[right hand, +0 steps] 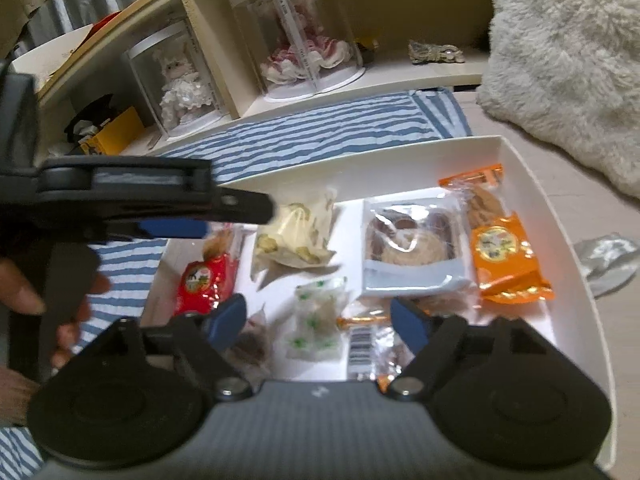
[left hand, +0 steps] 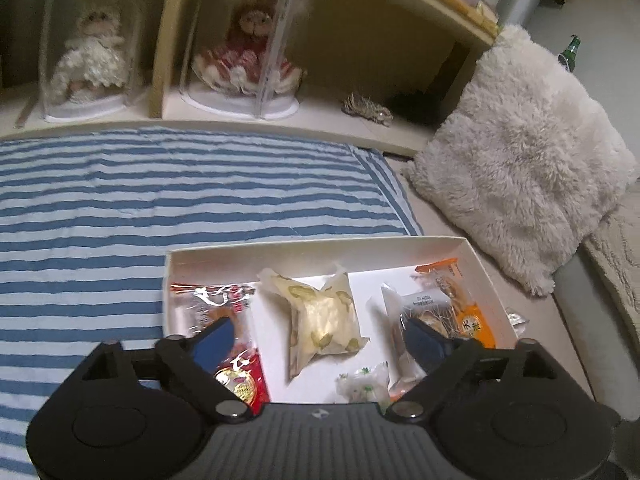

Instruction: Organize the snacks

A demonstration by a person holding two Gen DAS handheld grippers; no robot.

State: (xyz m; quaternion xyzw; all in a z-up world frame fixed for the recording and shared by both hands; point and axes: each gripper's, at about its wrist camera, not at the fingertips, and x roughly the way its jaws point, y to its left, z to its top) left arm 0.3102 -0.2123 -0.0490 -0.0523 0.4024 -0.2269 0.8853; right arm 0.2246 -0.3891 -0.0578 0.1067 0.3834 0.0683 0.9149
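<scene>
A white box (left hand: pixel 316 249) (right hand: pixel 532 192) holds several wrapped snacks. A cream packet with green spots (left hand: pixel 324 312) (right hand: pixel 294 232) lies in its middle, a red packet (left hand: pixel 236 360) (right hand: pixel 202 280) at its left, a clear pack of brown cakes (right hand: pixel 412 248) and an orange packet (left hand: pixel 472 324) (right hand: pixel 504 252) at its right. A small white packet with green marks (right hand: pixel 316 320) lies near the front. My left gripper (left hand: pixel 320 336) is open and empty above the box; it shows from the side in the right wrist view (right hand: pixel 224 216). My right gripper (right hand: pixel 320 320) is open and empty over the front snacks.
The box rests on a bed with a blue-striped sheet (left hand: pixel 160 200). A fluffy cream cushion (left hand: pixel 520 160) lies to the right. A shelf behind holds two dolls in clear cases (left hand: pixel 248 52). A clear wrapper (right hand: pixel 608 256) lies outside the box on the right.
</scene>
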